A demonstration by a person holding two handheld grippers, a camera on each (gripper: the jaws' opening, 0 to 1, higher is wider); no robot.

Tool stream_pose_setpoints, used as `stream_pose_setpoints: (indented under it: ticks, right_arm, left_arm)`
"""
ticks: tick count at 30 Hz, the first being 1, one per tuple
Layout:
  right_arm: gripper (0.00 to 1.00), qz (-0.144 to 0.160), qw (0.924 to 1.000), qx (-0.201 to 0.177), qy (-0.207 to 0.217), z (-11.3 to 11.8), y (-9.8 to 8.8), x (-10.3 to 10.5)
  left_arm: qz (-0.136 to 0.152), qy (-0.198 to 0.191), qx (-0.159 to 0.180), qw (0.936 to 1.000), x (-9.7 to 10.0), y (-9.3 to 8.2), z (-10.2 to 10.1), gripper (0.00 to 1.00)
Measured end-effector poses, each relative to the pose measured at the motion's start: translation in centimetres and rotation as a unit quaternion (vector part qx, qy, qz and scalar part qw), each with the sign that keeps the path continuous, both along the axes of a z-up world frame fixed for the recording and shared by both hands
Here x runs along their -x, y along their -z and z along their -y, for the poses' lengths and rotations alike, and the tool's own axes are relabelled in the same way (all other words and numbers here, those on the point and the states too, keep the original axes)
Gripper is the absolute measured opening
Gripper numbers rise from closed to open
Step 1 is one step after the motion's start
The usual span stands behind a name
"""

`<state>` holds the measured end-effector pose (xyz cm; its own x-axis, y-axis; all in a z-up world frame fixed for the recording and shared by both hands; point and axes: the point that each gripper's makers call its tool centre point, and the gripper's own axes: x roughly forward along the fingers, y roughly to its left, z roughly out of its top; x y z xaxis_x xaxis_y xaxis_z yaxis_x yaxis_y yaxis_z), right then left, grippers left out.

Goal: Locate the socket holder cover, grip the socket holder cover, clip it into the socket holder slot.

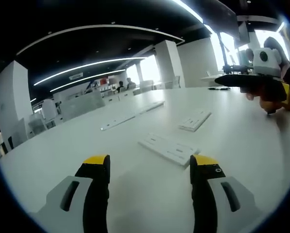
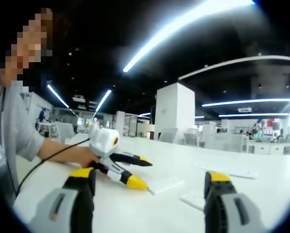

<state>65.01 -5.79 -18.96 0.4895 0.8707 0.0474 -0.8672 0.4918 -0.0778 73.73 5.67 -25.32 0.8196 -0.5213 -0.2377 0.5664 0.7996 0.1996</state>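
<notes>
Yellow-tipped left gripper (image 1: 150,167) hovers low over table (image 1: 242,145), jaws apart.

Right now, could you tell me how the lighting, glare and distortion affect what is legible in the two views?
Left gripper view: fisheye bends the ceiling light strips into arcs, bright windows wash out the far right, and the white socket parts barely stand out from the white table. Right gripper view: a ceiling strip glares overhead, and the distant room is soft and blurred, while the left gripper stays sharp.
</notes>
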Motion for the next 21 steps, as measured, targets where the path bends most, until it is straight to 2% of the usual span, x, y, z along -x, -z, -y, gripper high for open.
stream_pose_setpoints:
  ticks: [21]
  right_arm:
    - [0.93,0.003,1.0000,0.005,-0.002,-0.21,0.15,0.18]
  left_arm:
    - [0.002,-0.004,0.001,1.0000,-0.27,-0.08,-0.16,0.68]
